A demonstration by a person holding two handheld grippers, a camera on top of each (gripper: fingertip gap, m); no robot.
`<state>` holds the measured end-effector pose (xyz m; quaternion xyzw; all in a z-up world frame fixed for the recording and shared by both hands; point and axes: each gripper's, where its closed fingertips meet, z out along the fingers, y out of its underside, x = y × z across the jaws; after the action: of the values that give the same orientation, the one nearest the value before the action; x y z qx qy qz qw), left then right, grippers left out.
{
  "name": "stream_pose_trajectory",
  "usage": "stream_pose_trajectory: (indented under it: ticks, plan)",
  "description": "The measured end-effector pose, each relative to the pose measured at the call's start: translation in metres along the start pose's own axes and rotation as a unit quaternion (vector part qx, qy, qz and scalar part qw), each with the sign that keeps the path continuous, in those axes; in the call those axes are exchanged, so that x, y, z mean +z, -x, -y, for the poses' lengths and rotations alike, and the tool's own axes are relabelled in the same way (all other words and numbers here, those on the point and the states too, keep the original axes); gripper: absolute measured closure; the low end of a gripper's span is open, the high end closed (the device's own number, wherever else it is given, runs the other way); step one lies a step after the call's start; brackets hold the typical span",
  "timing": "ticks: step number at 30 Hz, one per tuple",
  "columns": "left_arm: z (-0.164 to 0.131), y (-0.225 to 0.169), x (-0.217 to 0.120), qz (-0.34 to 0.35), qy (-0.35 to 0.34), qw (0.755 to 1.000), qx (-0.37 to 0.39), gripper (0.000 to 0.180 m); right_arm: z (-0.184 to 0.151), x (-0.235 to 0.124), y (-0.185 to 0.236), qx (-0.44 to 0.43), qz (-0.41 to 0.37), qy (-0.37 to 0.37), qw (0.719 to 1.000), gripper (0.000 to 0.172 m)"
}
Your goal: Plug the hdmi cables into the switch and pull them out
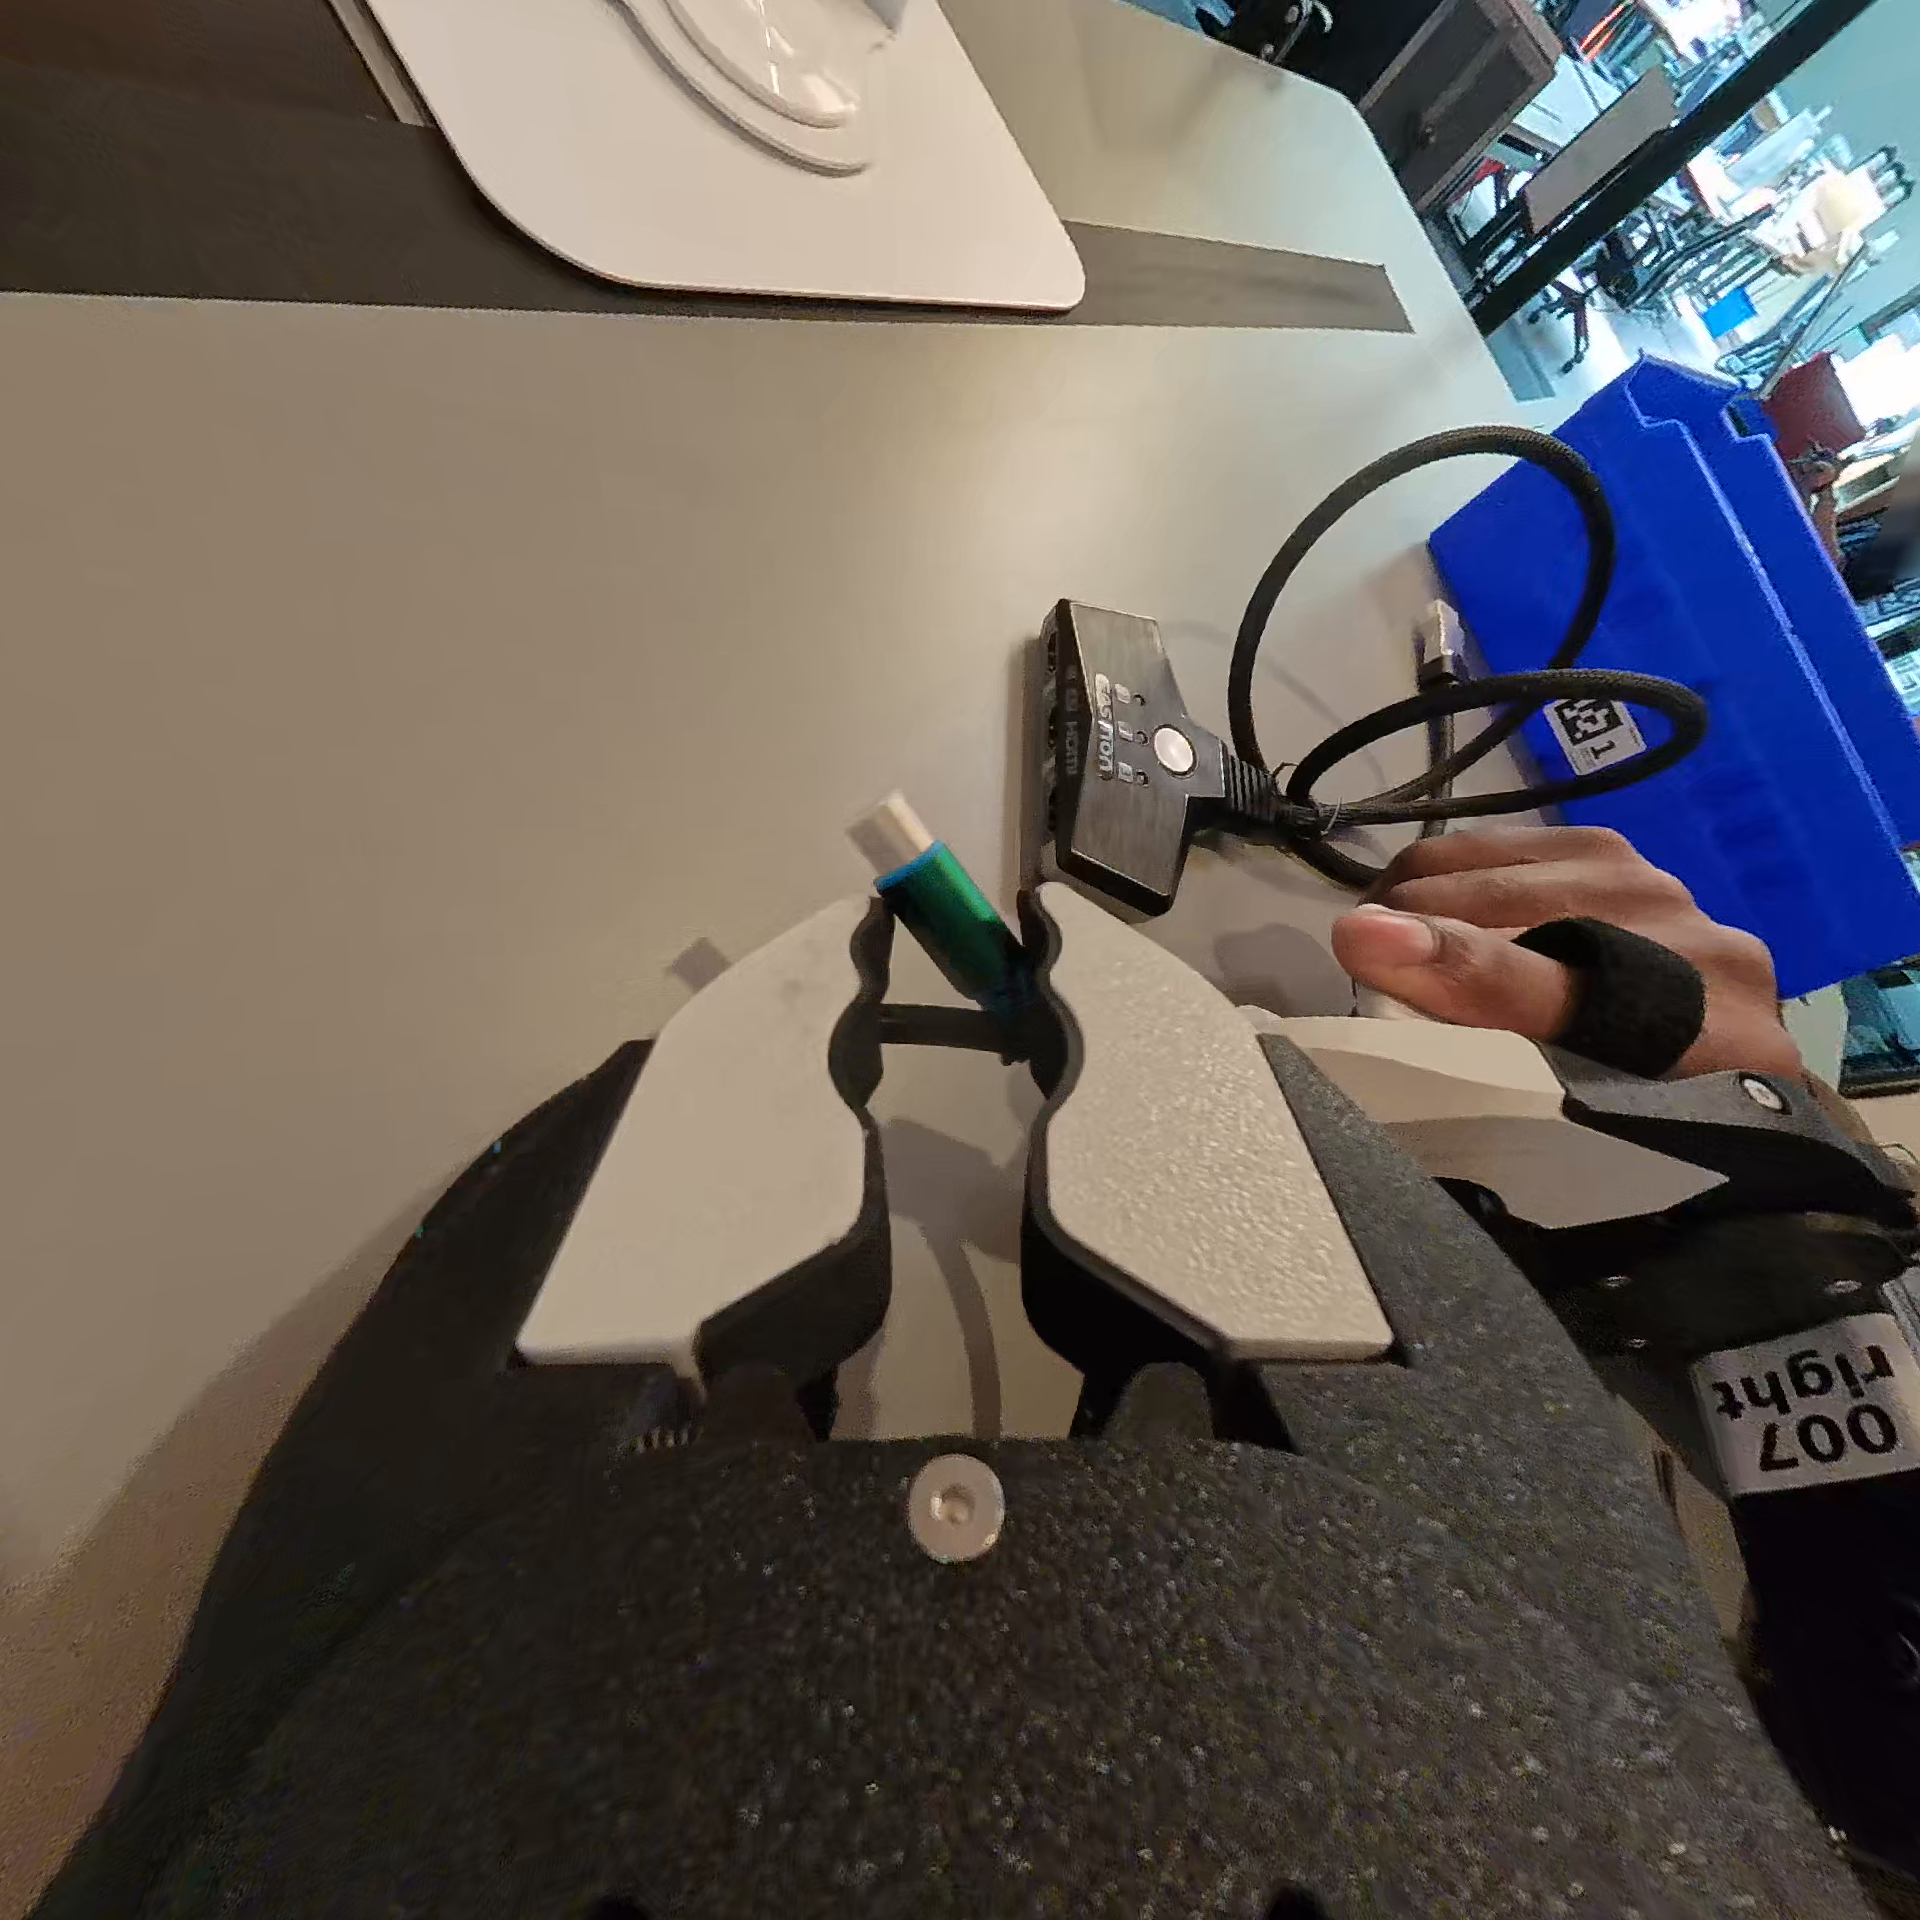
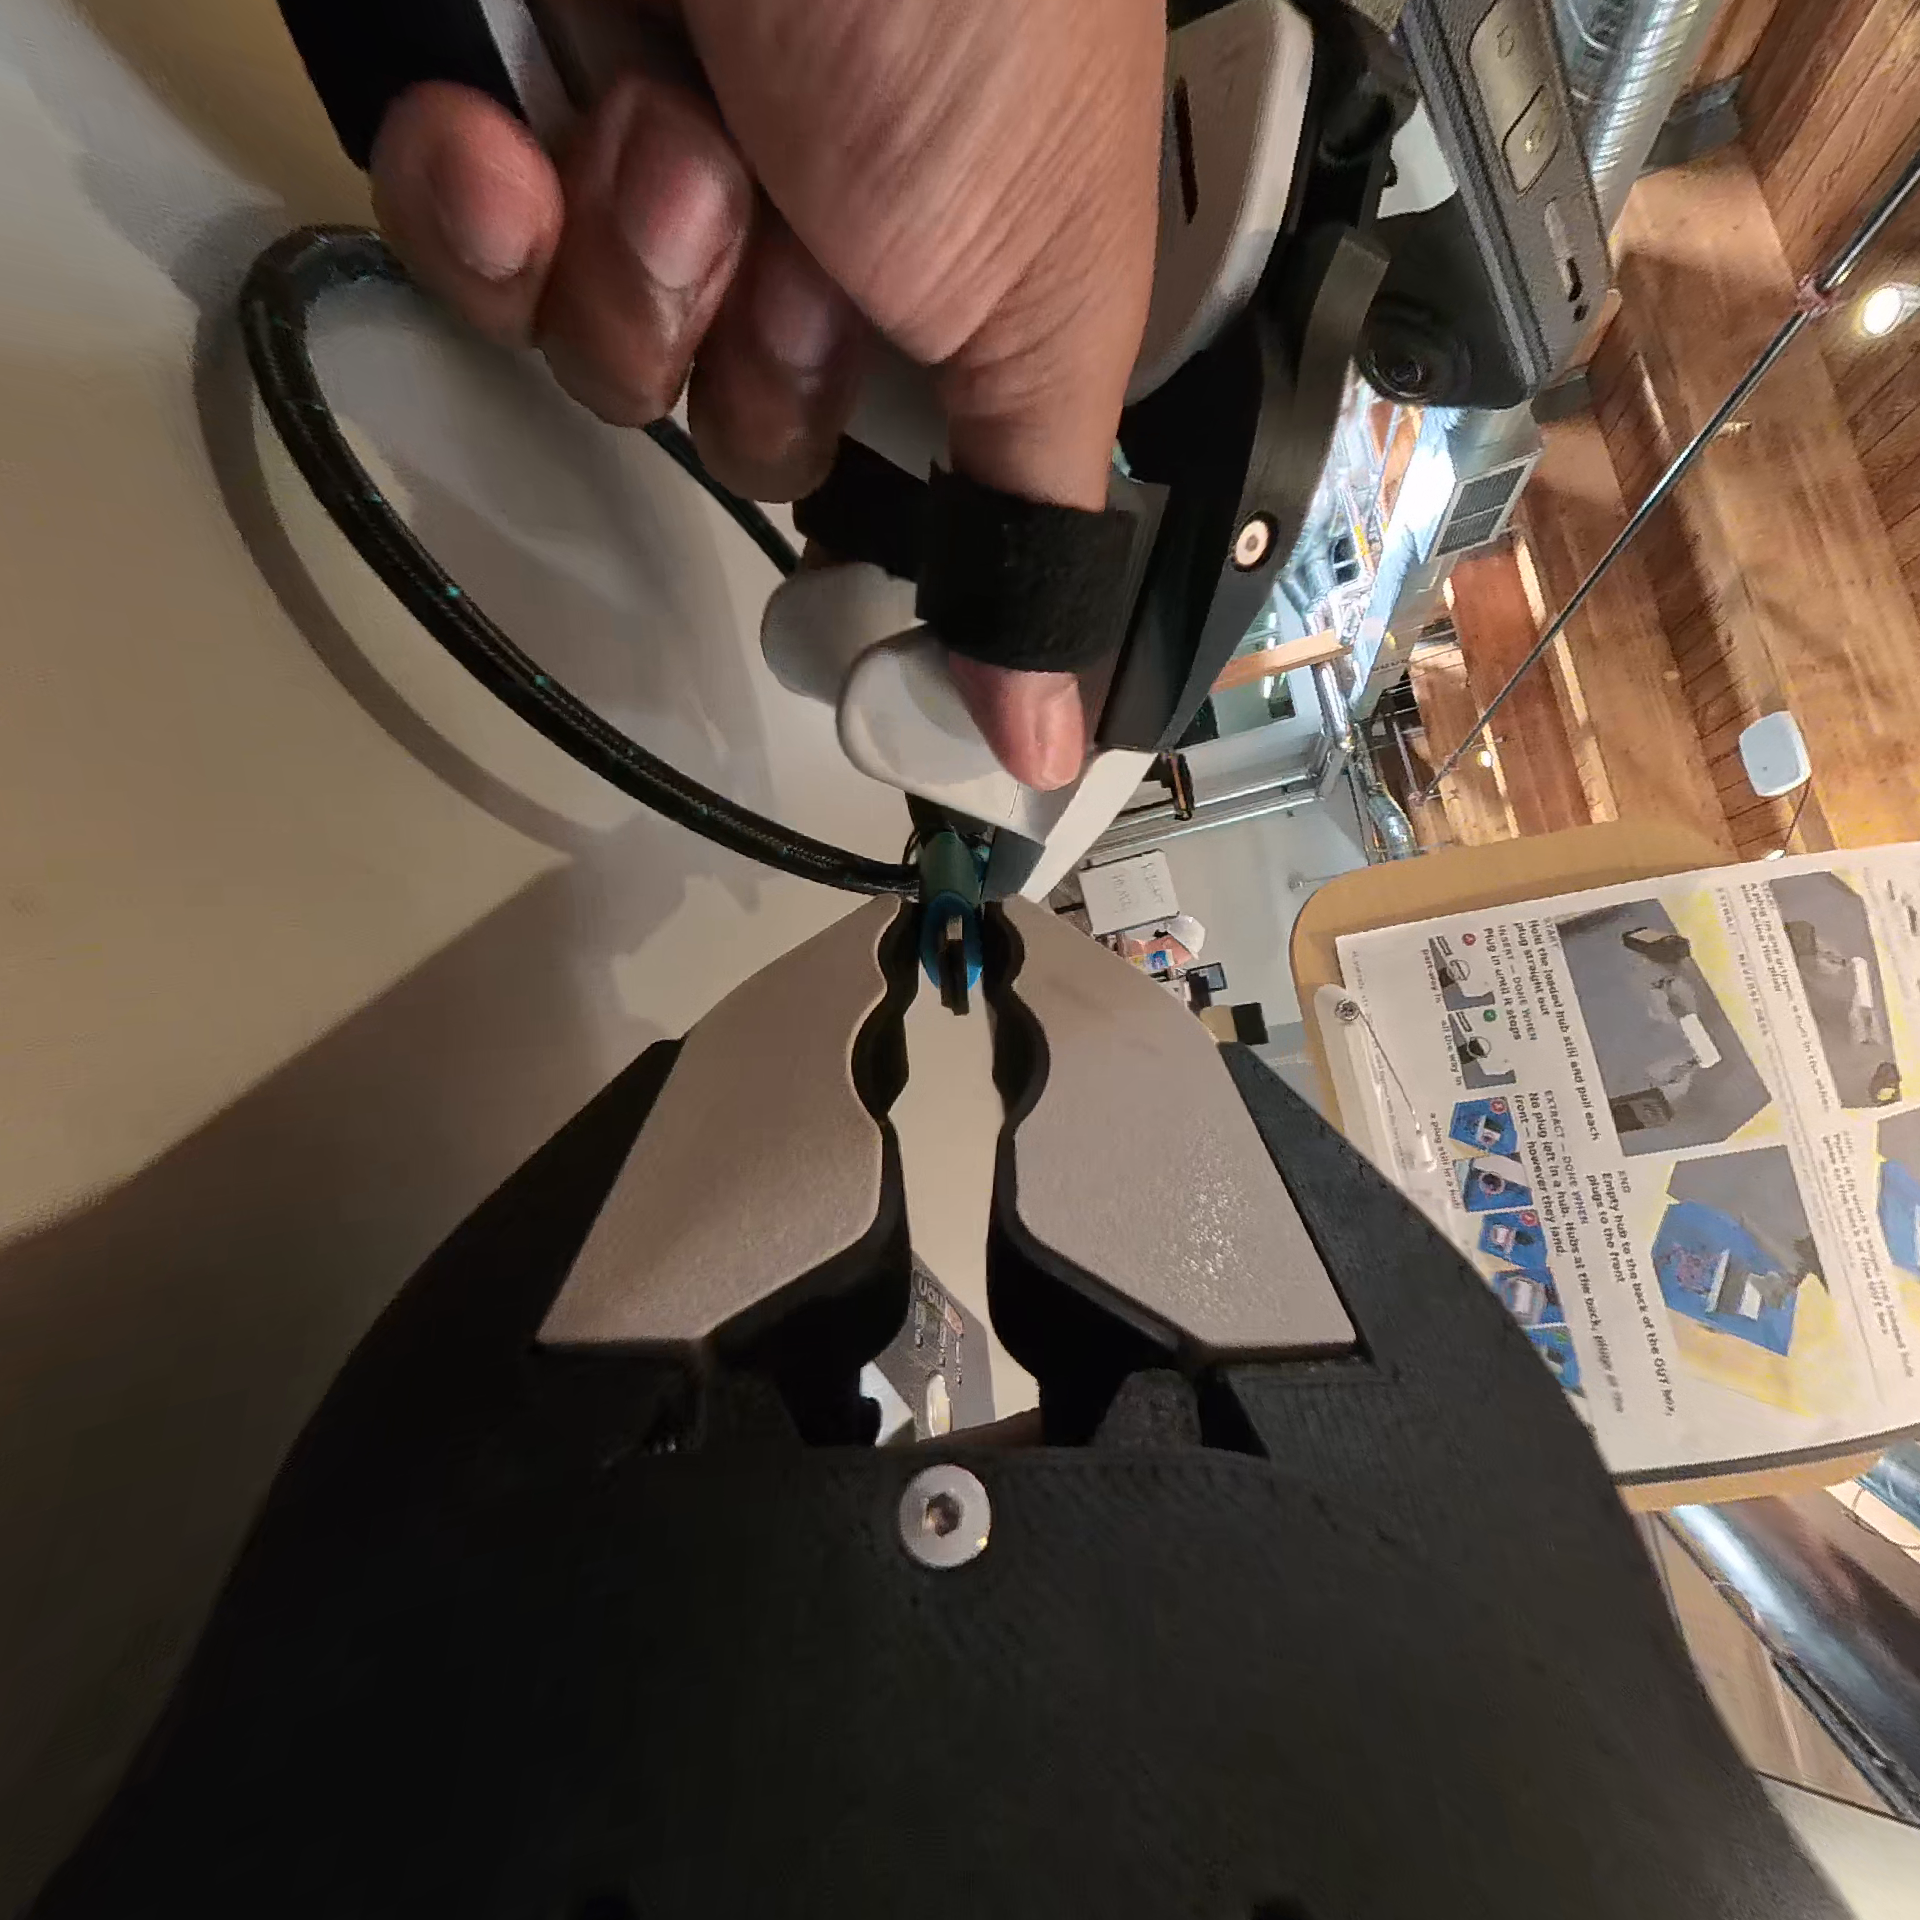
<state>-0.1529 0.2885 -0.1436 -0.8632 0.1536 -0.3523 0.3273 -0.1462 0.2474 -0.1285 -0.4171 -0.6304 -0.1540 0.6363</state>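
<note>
Green USB stick [image 1: 940,914] pinched crookedly in the left gripper [image 1: 956,935] — right gripper [image 2: 940,956] narrow, the stick's plug between its tips, grip unclear; black hub [image 1: 1122,758] beside.

a workshop or lab: blue parts bin [image 1: 1704,582], exposed ducts [image 2: 1621,135], instruction sheet [image 2: 1662,1122]

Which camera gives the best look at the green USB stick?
The left wrist view: the USB stick shows side-on, green body, blue collar, silver plug, between the left gripper's fingers. The right wrist view shows it only end-on between the right gripper's fingertips.
</note>
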Motion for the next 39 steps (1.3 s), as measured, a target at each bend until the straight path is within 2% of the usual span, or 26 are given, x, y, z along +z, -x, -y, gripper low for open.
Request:
stream_pose_trajectory:
  ticks: [1,4,15,20,22,24,26,31,35,37,39]
  plan:
    - [0.000,0.001,0.001,0.005,0.002,1.000,0.005,0.157,-0.001,0.000,0.000,0.004,0.002,-0.001,1.000,0.160]
    - [0.006,0.007,-0.001,0.019,-0.020,1.000,0.002,0.159,-0.001,0.000,0.000,0.015,0.004,-0.004,1.000,0.160]
    - [0.038,0.002,-0.026,-0.036,-0.144,0.988,-0.050,0.164,-0.002,-0.004,-0.022,0.054,-0.030,-0.030,0.998,0.160]
    - [0.049,0.016,-0.044,-0.022,-0.197,0.977,-0.081,0.164,0.000,-0.010,-0.030,0.062,-0.041,-0.047,0.996,0.160]
    - [0.053,0.038,-0.061,0.024,-0.231,0.968,-0.090,0.164,0.000,-0.014,-0.032,0.071,-0.039,-0.055,0.995,0.160]
    - [0.056,0.054,-0.081,0.017,-0.261,0.958,-0.115,0.164,-0.003,-0.017,-0.033,0.080,-0.040,-0.058,0.994,0.160]
    - [0.054,0.058,-0.085,-0.006,-0.268,0.954,-0.137,0.164,-0.003,-0.015,-0.034,0.089,-0.042,-0.059,0.993,0.160]
    - [0.063,0.050,-0.081,-0.010,-0.286,0.952,-0.106,0.161,-0.012,-0.012,-0.038,0.101,-0.056,-0.047,0.992,0.161]
    - [0.069,0.045,-0.090,0.010,-0.300,0.951,-0.081,0.146,-0.022,-0.010,-0.041,0.114,-0.062,-0.033,0.991,0.161]
    - [0.072,0.031,-0.091,-0.018,-0.296,0.953,-0.062,0.145,-0.024,-0.009,-0.040,0.113,-0.060,-0.030,0.991,0.161]
    - [0.066,0.001,-0.078,-0.097,-0.248,0.963,-0.048,0.147,-0.023,-0.008,-0.038,0.106,-0.057,-0.028,0.992,0.161]
